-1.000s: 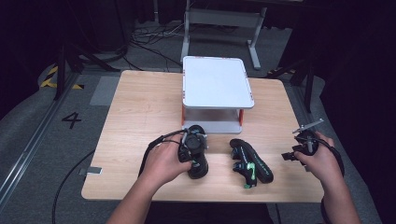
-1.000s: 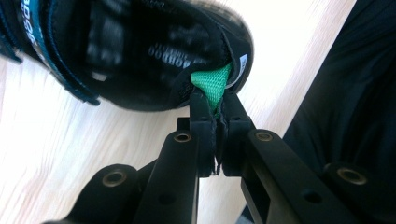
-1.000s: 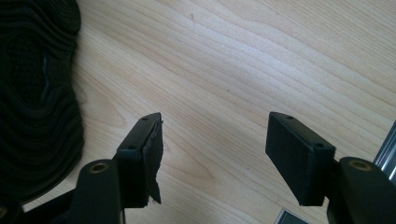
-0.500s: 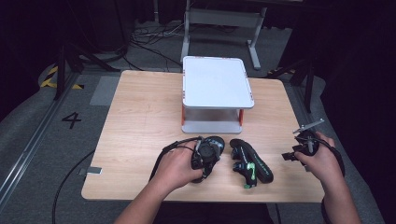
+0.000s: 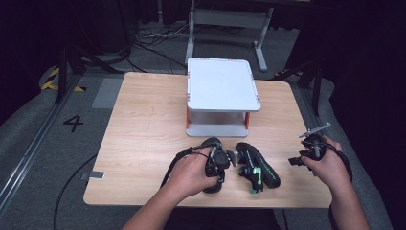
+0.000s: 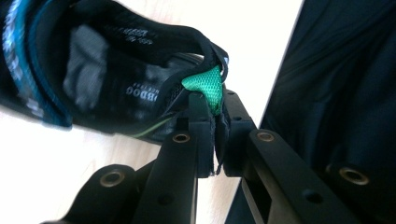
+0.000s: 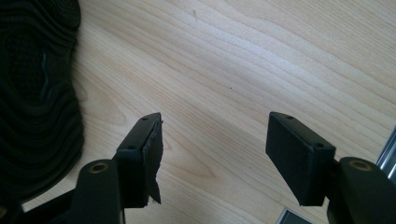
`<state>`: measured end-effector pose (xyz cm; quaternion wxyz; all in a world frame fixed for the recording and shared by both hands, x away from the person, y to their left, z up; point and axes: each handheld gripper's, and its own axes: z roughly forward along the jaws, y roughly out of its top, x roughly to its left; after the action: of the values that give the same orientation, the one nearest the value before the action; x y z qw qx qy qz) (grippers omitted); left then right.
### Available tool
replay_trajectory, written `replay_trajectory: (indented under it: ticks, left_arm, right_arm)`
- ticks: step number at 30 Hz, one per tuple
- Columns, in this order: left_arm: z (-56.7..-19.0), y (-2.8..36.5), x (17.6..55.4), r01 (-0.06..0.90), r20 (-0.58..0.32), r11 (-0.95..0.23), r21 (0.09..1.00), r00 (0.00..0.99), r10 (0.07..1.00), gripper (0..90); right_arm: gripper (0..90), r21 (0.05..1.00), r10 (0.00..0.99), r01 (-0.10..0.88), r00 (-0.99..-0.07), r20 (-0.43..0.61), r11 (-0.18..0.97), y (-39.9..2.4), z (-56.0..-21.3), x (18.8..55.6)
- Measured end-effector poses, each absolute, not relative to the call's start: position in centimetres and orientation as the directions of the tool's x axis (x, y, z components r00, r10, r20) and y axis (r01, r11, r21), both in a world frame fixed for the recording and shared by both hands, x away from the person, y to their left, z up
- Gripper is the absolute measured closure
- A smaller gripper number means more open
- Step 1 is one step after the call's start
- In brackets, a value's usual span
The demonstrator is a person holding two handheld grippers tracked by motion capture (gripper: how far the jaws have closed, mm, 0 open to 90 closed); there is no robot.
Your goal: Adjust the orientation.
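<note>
The left hand (image 5: 194, 170) has shifted right to the shoe (image 5: 257, 165). Left gripper (image 6: 214, 105) clamps its green heel tab (image 6: 205, 86). Right gripper (image 7: 215, 140) hovers over the table (image 7: 261, 60), jaws spread, empty.

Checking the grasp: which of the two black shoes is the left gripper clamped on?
The left shoe, under the left hand: the left gripper pinches its green heel tab. The other shoe lies free.

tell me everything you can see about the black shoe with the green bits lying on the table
The black shoe lies on its side on the wooden table, in front of the white two-tier shelf. It looks like a fabric trainer with bright green mesh at the collar, teal trim and a ridged dark sole. The left gripper is shut on the collar edge, its fingers pinching the green part. The right gripper hangs open beside the sole, apart from it.
</note>
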<state>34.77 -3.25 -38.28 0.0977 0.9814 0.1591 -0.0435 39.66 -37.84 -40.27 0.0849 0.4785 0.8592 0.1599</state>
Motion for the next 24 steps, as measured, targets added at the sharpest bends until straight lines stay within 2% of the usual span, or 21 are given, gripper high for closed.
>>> replay_trajectory:
  ticks: [4, 6, 9, 12, 18, 23, 24]
  left_arm:
    - [-38.1, -2.7, 34.9, 0.338, -0.148, -0.925, 0.174, 0.937, 0.315, 83.6]
    - [-37.8, -2.5, 34.8, 0.357, -0.172, -0.913, 0.195, 0.929, 0.327, 70.1]
    - [-37.2, -1.9, 34.8, 0.374, -0.168, -0.908, 0.187, 0.923, 0.345, 61.1]
    - [-36.2, -1.0, 34.7, 0.398, -0.147, -0.897, 0.191, 0.915, 0.375, 46.8]
    - [-35.1, 2.0, 35.9, 0.494, -0.085, -0.840, 0.223, 0.869, 0.488, 34.5]
    - [-35.0, 4.3, 37.0, 0.552, -0.064, -0.799, 0.238, 0.830, 0.554, 30.7]
    - [-35.1, 5.1, 37.6, 0.573, -0.038, -0.786, 0.234, 0.813, 0.581, 30.6]
  right_arm:
    - [37.3, 0.360, 0.848, 0.793, -0.530, 0.008, 0.492, -37.8, -40.2, 39.4]
    - [37.3, 0.361, 0.851, 0.794, -0.526, 0.005, 0.489, -38.0, -40.1, 39.3]
    - [37.2, 0.363, 0.854, 0.797, -0.520, 0.005, 0.483, -38.1, -40.0, 39.3]
    - [37.1, 0.365, 0.851, 0.792, -0.525, -0.001, 0.489, -38.0, -39.9, 39.1]
    - [36.8, 0.374, 0.848, 0.786, -0.530, -0.004, 0.493, -37.7, -39.7, 38.6]
    - [37.5, 0.389, 0.847, 0.780, -0.531, -0.001, 0.490, -37.8, -39.4, 38.1]
    - [40.1, 0.398, 0.843, 0.775, -0.538, 0.007, 0.491, -37.7, -39.2, 37.9]
